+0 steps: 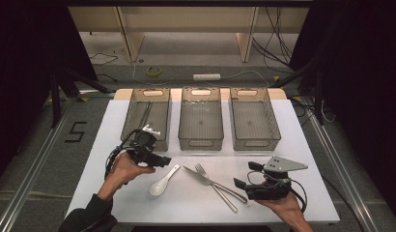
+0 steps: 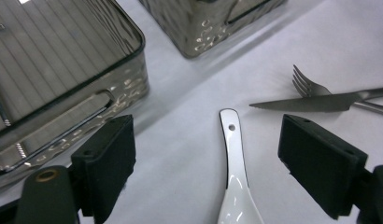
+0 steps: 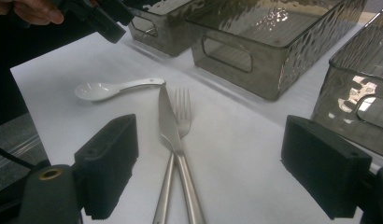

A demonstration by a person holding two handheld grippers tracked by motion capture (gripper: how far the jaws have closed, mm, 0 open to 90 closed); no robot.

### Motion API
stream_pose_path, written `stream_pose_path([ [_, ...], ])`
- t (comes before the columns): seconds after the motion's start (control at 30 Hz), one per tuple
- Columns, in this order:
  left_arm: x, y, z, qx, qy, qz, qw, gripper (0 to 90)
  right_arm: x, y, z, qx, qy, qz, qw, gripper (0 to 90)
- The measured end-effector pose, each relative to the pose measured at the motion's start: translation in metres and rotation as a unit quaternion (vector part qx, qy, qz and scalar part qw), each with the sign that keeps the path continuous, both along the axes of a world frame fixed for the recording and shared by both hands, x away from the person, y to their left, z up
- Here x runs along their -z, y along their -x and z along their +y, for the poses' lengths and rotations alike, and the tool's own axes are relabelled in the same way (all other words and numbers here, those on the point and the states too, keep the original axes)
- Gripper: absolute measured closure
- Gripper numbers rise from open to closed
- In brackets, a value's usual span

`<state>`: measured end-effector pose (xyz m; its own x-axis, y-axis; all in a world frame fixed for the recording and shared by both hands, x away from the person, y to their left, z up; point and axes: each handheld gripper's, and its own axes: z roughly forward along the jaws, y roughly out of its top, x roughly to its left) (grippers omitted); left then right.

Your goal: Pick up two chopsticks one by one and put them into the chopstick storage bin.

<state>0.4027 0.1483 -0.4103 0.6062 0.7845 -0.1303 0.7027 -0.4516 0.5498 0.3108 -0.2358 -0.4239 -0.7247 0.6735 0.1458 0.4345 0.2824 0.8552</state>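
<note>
Tongs, both sets, gape wide w/ nothing held: left tongs (image 2: 208,172) hover over the spoon's handle, right tongs (image 3: 208,172) over the knife/fork handles. Table (image 1: 292,125) is white; 3 clear bins sit along its far edge. Left bin (image 1: 147,116) holds thin metal sticks, middle bin (image 1: 201,118) & right bin (image 1: 254,118) bare. Knife (image 3: 168,121) lies crossed over fork (image 3: 182,109) at front centre. White spoon (image 2: 234,172) lies just left of them, apart.

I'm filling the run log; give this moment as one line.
left gripper: open above white ceramic spoon | right gripper: open near crossed steel knife, fork
</note>
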Motion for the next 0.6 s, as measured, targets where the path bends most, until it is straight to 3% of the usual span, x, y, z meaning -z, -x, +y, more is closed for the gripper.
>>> stream_pose_path([
  [0.3,0.004,0.006,-0.009,0.018,-0.015,0.008,0.9997,16.8,0.001,0.000,-0.002,0.003,-0.003,0.002,1.0000,19.8],
  [0.6,0.013,0.012,-0.018,0.039,-0.043,0.024,0.9980,15.6,0.001,0.000,0.000,0.000,0.000,0.002,1.0000,19.8],
])
